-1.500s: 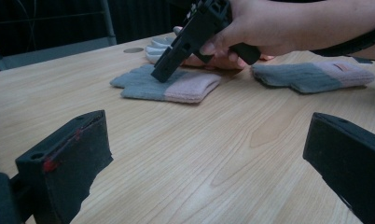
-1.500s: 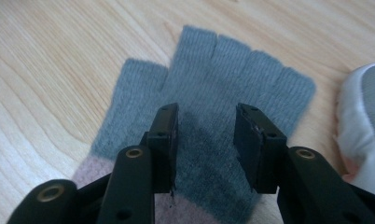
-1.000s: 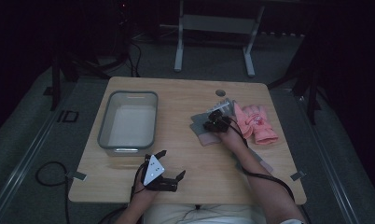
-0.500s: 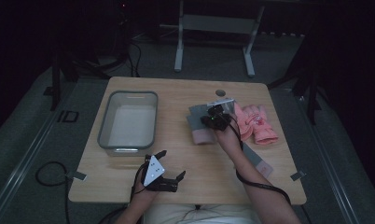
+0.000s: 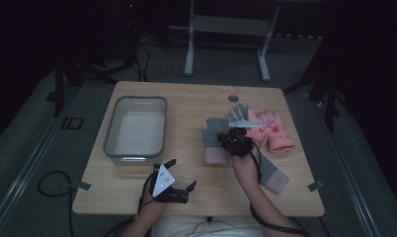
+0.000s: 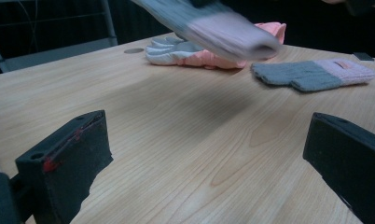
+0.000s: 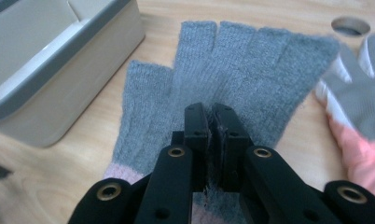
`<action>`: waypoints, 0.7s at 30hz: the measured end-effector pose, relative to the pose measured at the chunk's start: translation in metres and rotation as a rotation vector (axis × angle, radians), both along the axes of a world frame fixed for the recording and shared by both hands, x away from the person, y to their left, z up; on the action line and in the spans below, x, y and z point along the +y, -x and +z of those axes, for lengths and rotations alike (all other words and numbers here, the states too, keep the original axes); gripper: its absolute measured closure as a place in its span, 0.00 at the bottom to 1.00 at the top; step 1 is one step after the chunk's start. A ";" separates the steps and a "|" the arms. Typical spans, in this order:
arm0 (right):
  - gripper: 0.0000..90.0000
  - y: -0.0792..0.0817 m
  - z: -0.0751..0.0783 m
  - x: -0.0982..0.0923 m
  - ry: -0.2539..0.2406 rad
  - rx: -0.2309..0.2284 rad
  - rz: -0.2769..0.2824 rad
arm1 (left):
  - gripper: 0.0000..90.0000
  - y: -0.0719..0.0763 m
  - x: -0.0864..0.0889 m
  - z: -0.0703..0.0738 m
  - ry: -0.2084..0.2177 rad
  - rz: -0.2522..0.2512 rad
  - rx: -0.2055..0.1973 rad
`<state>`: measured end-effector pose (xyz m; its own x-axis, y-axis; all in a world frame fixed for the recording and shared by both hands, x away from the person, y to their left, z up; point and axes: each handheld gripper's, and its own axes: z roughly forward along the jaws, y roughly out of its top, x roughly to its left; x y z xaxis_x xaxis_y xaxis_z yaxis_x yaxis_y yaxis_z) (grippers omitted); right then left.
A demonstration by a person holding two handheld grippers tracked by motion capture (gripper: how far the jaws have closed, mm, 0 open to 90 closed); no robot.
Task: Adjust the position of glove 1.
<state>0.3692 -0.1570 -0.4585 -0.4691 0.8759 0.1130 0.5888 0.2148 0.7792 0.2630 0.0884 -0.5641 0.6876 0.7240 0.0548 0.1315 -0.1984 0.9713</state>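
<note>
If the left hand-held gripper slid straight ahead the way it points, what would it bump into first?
Probably the grey glove with the pink cuff lying flat on the table. The left hand-held gripper has bare wood ahead until there, though depth is hard to judge.

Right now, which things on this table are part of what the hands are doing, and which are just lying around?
In the job:
- grey knit glove, pinched and lifted off the table by the right gripper
- grey bin, probably where it goes

Lying about:
- matching grey glove
- pink gloves
- left gripper, open, idle
</note>
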 end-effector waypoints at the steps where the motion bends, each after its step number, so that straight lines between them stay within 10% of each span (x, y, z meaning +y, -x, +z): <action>1: 0.95 0.004 -0.002 0.000 0.001 0.004 0.001 | 0.00 0.000 0.000 0.000 0.001 0.001 0.000; 21: 0.94 0.035 -0.067 0.003 0.009 0.096 -0.040 | 0.00 0.000 0.000 0.000 -0.004 0.001 -0.005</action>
<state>0.3344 -0.1543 -0.5257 -0.4213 0.8948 0.1480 0.6692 0.1966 0.7166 0.2625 0.0880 -0.5641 0.6864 0.7246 0.0613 0.1268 -0.2023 0.9711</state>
